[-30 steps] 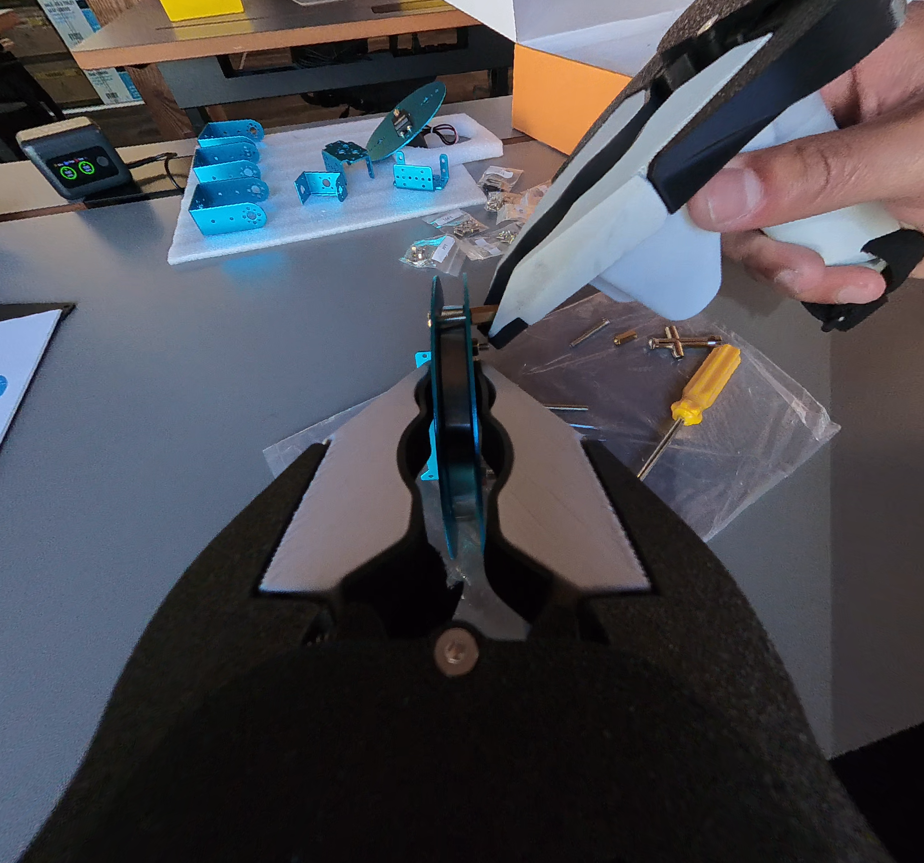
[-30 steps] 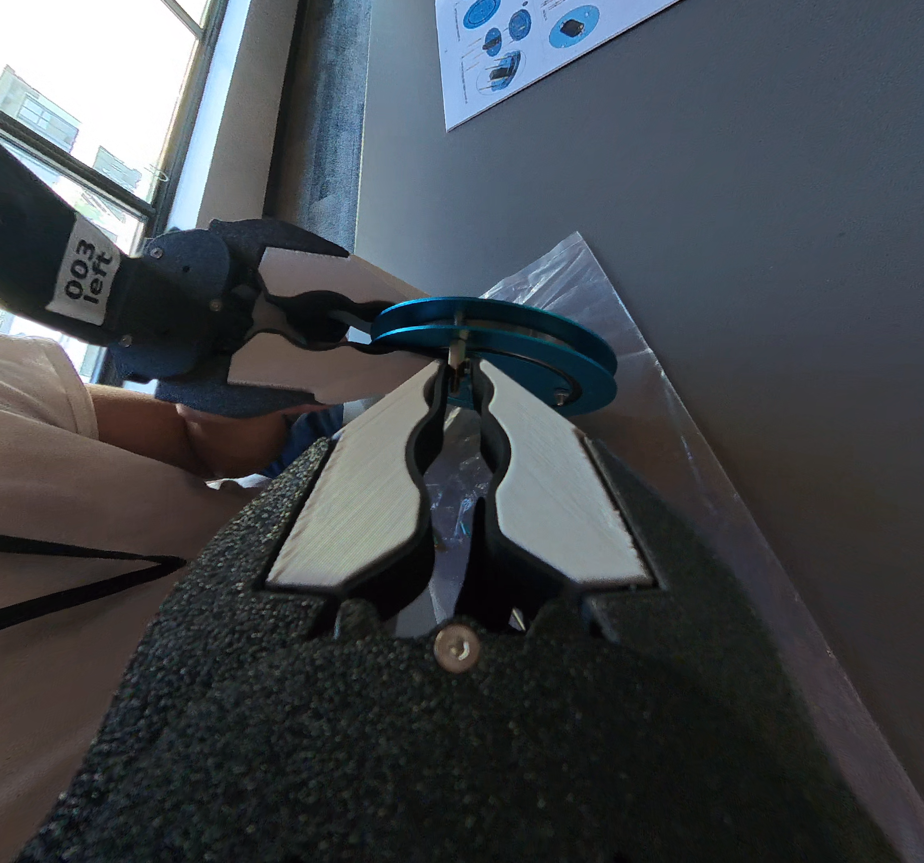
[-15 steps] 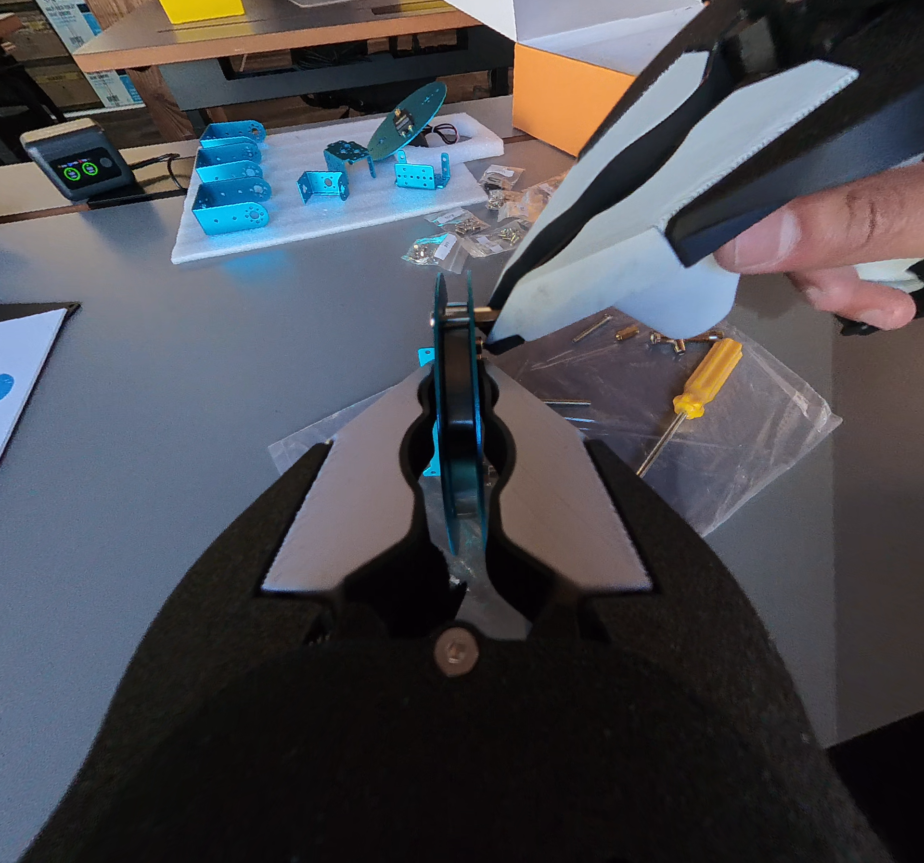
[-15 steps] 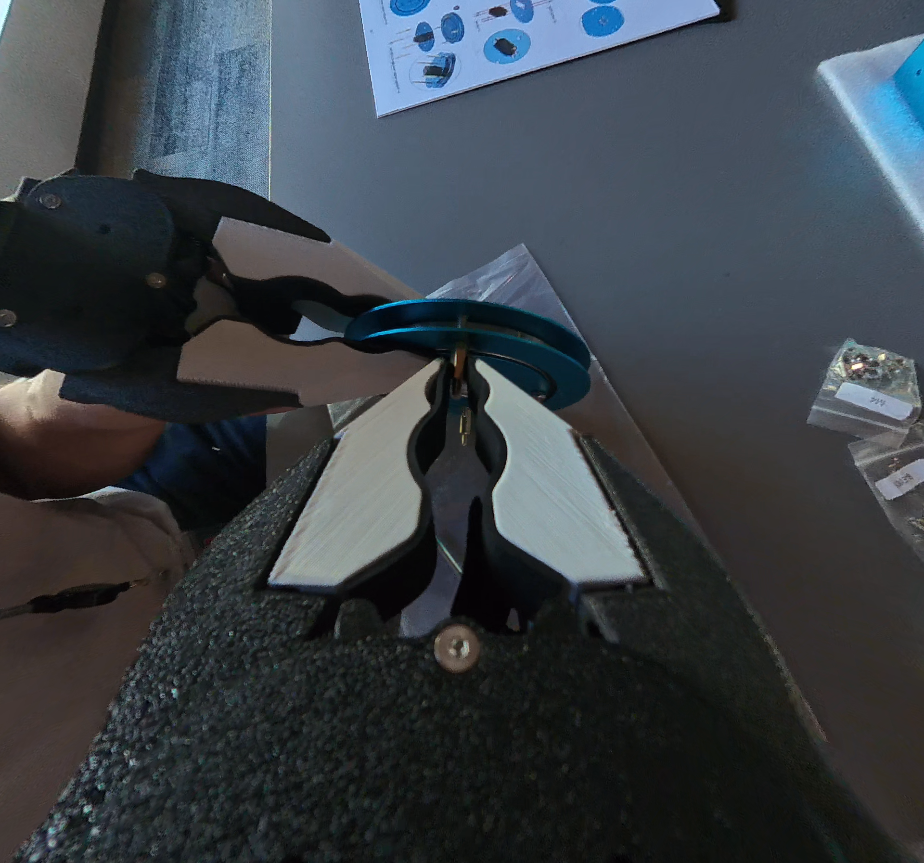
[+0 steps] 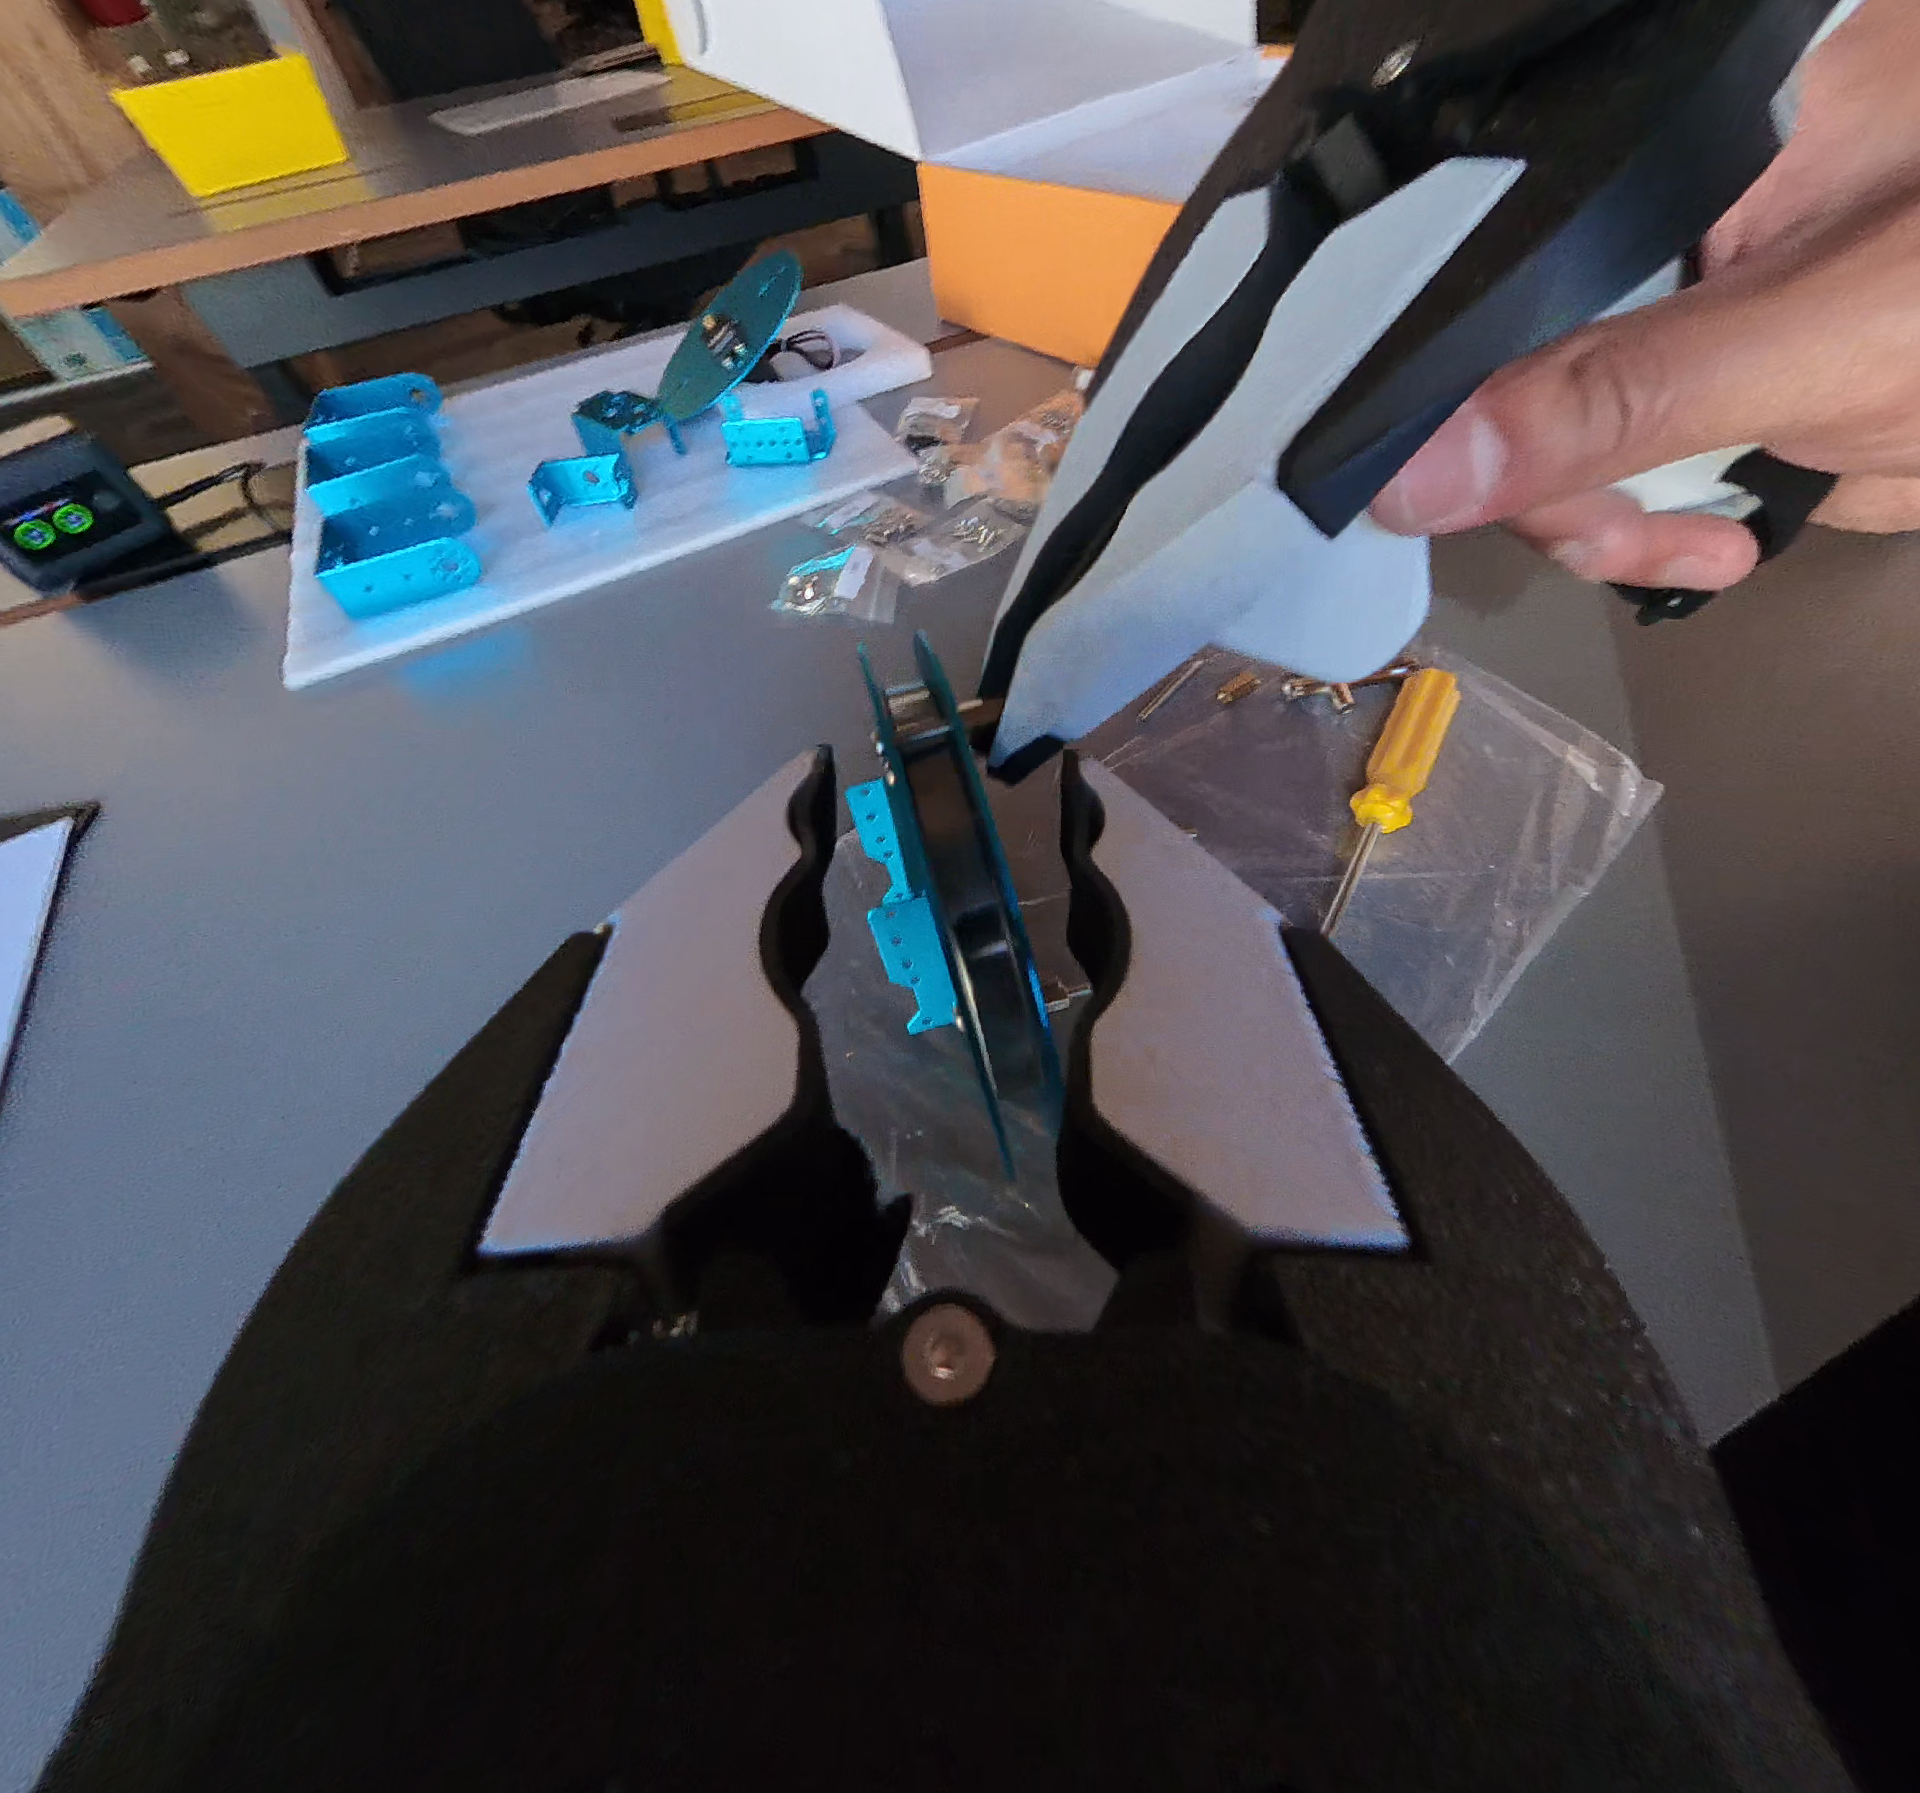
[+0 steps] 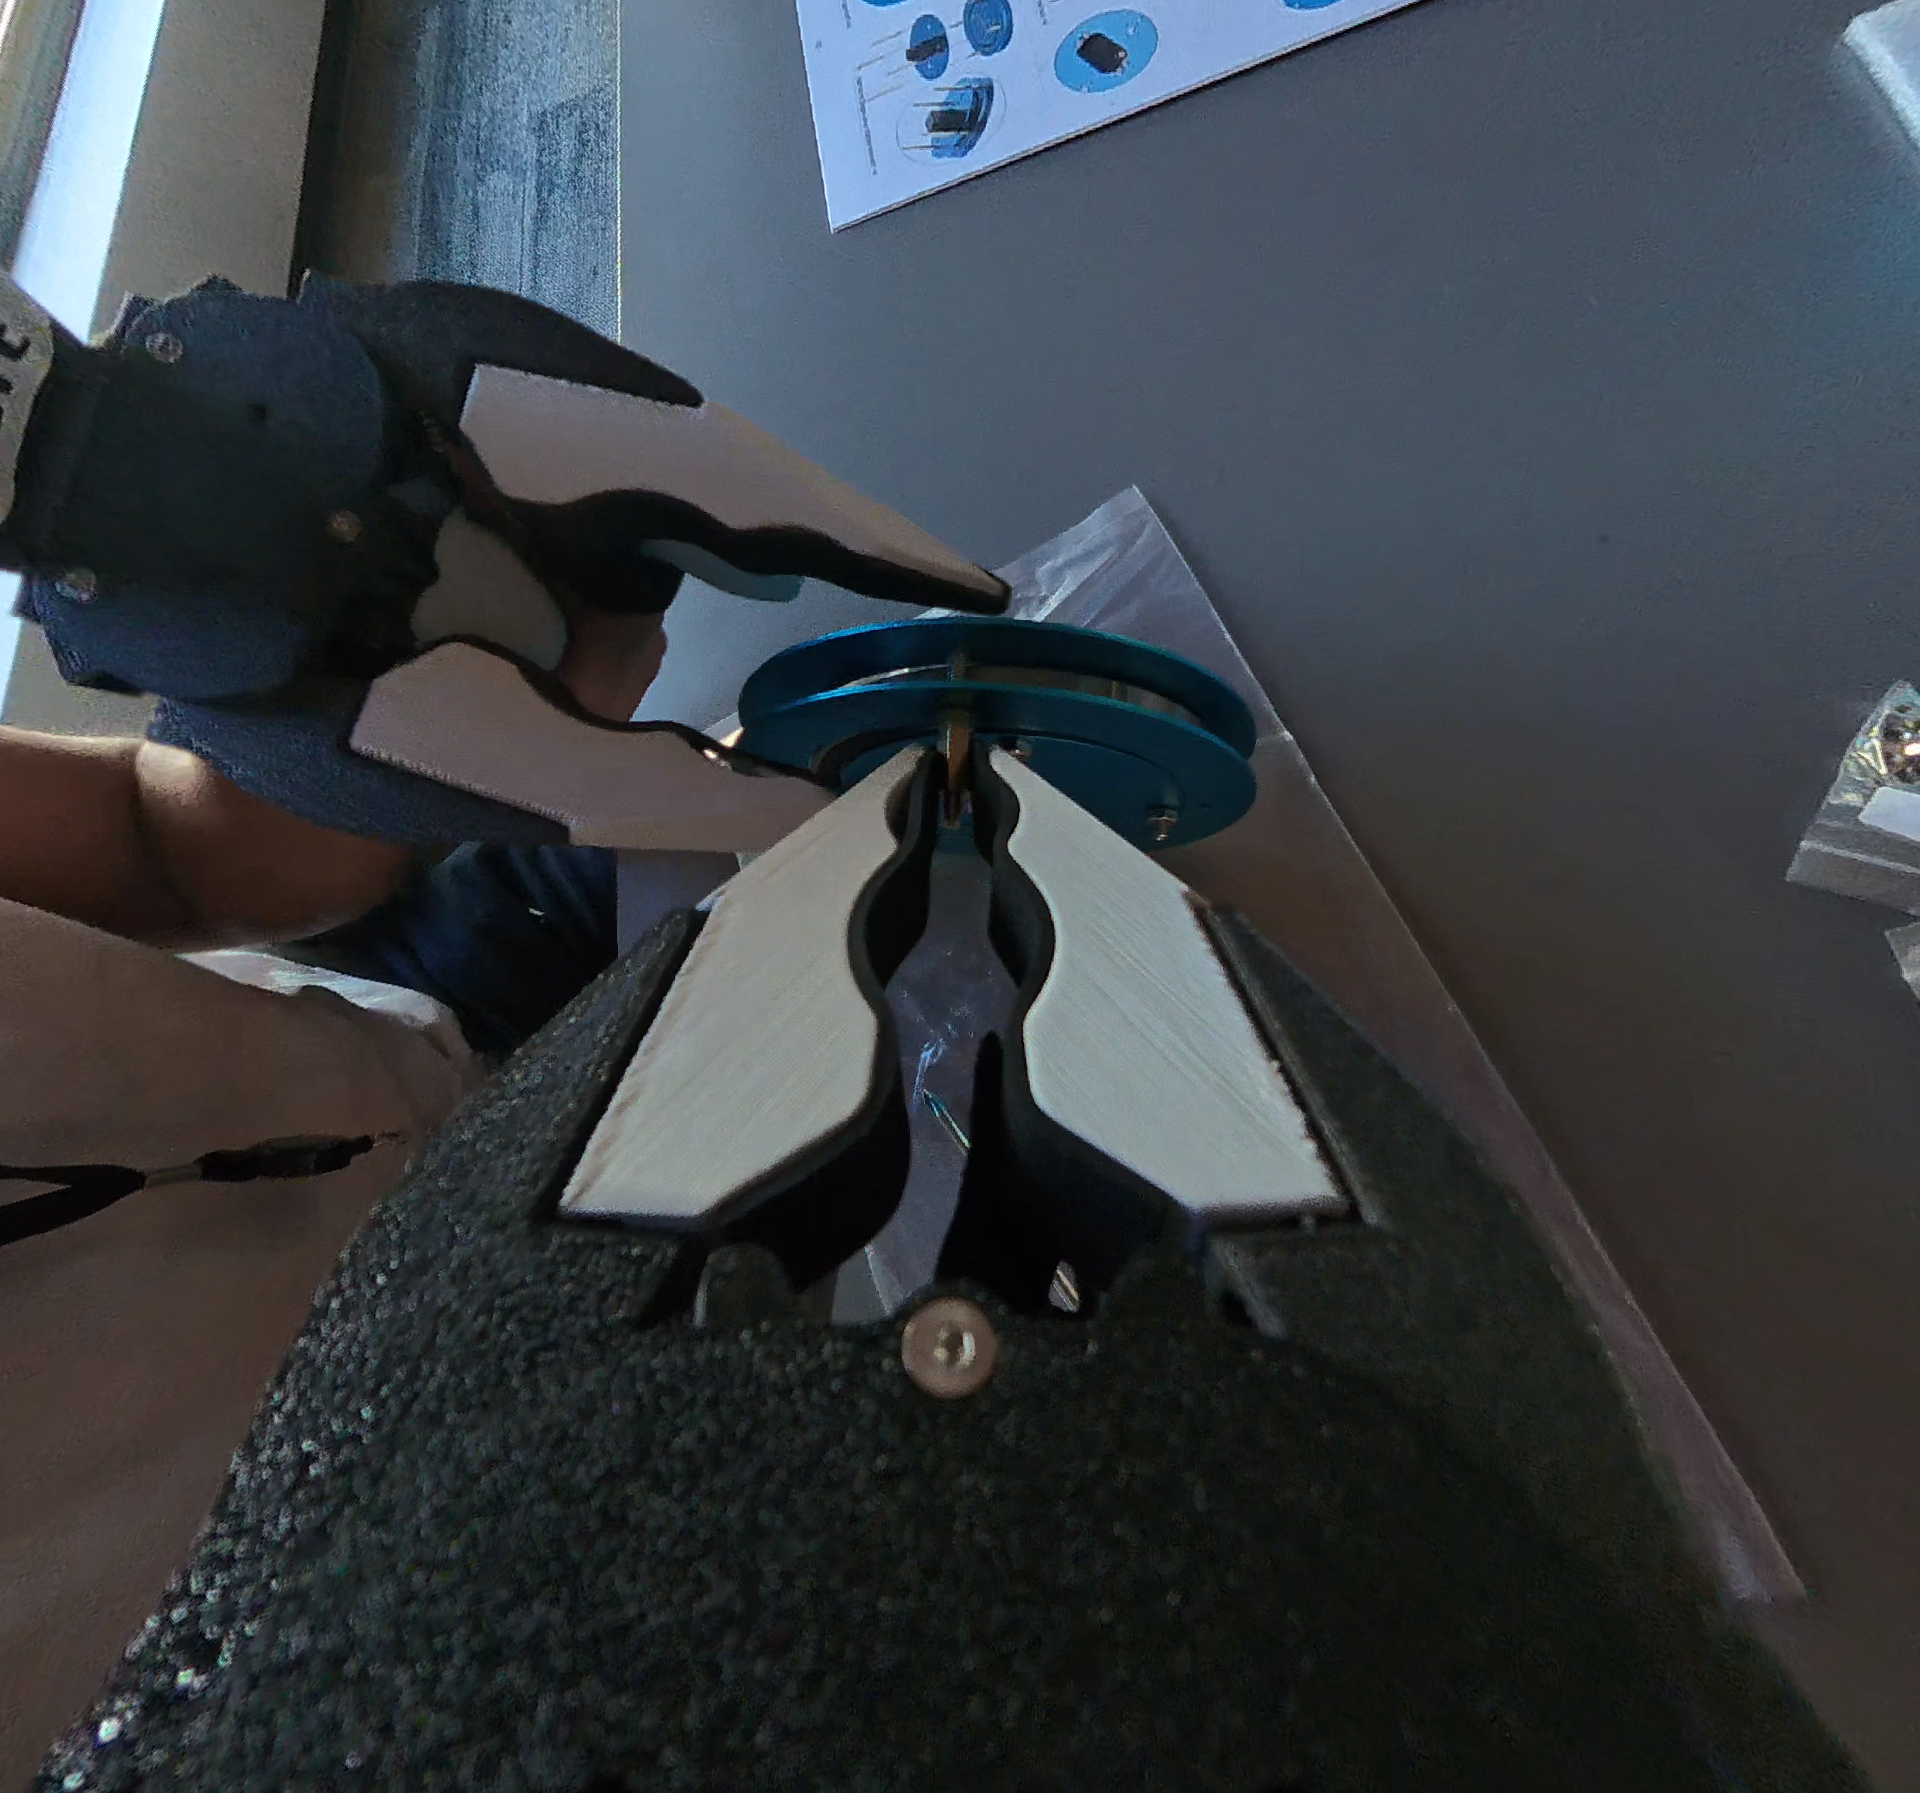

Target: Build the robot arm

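Observation:
A blue assembly of two stacked metal discs (image 5: 971, 922) with a light-blue bracket on one side hangs edge-on and tilted between the spread fingers of my left gripper (image 5: 945, 777), which is open. My right gripper (image 5: 1003, 751) reaches in from the upper right, held by a hand, and is shut on a small brass pin at the disc's rim. In the right wrist view the right gripper (image 6: 954, 769) pinches that brass pin (image 6: 954, 741) against the discs (image 6: 1101, 704). The left gripper's fingers (image 6: 727, 486) stand open, one above and one below the discs' edge.
A clear plastic bag (image 5: 1475, 912) under the discs holds a yellow screwdriver (image 5: 1403, 746) and small metal parts. Behind are screw bags (image 5: 894, 538), a white foam tray (image 5: 623, 538) with blue brackets, an orange and white box (image 5: 1039, 268). An instruction sheet (image 6: 1143, 8) lies on the grey table. The grippers are tip to tip, or close to it.
My left gripper has opened and let go of the blue discs, which now tilt between its fingers. My right gripper stays shut on the brass pin.

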